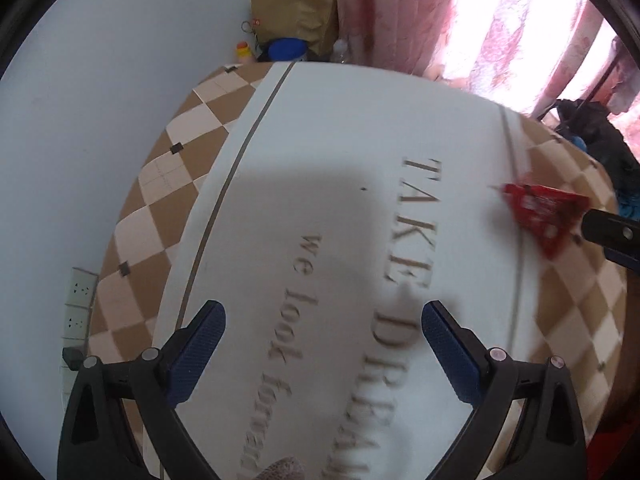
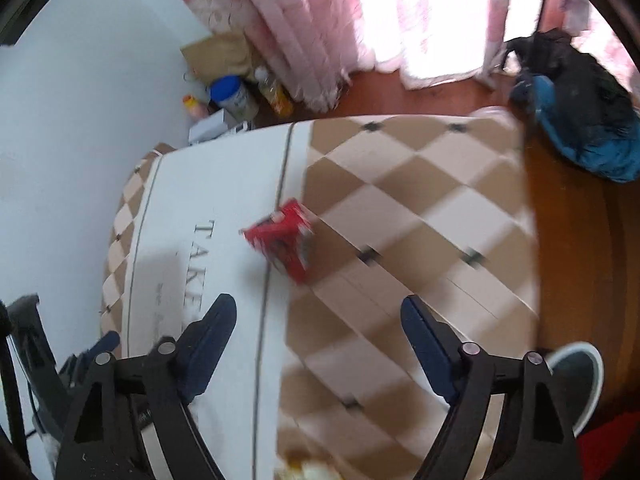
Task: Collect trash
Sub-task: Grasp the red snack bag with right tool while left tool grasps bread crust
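Left gripper [image 1: 323, 322]: fingers wide apart, nothing between them; hangs over the white middle of the surface [image 1: 340, 128], above the grey lettering "TAKE" [image 1: 418, 216].
Right gripper [image 2: 319, 316]: also spread wide, empty; hovers over the line where white meets the brown-and-cream check. In the left wrist view only one of its dark fingers shows, at the right edge, just beside the wrapper.
Trash: red wrapper [image 2: 282, 240], crumpled, w/ white print too blurred to read. Lies on the surface at the grey border line, half on white, half on check. Ahead of the right gripper, between its fingers' line of sight but apart from them. In the left wrist view the wrapper [image 1: 546, 214] sits far to the right.
Surface: white panel w/ lettering, check pattern both sides.
Far left corner: brown paper bag [image 1: 294, 20] against the white wall, blue-lidded tub [image 2: 234, 96], small yellow-and-orange bottle [image 1: 243, 50], clear bottle w/ orange contents [image 2: 274, 94].
Far side: pink floral curtains [image 2: 280, 24], bright window light behind.
Far right: dark bag w/ blue part [image 2: 576, 112] on the wood floor.
Near right: dark shoe w/ white sole [image 2: 580, 376] on the floor.
Near left: wall sockets [image 1: 78, 304].
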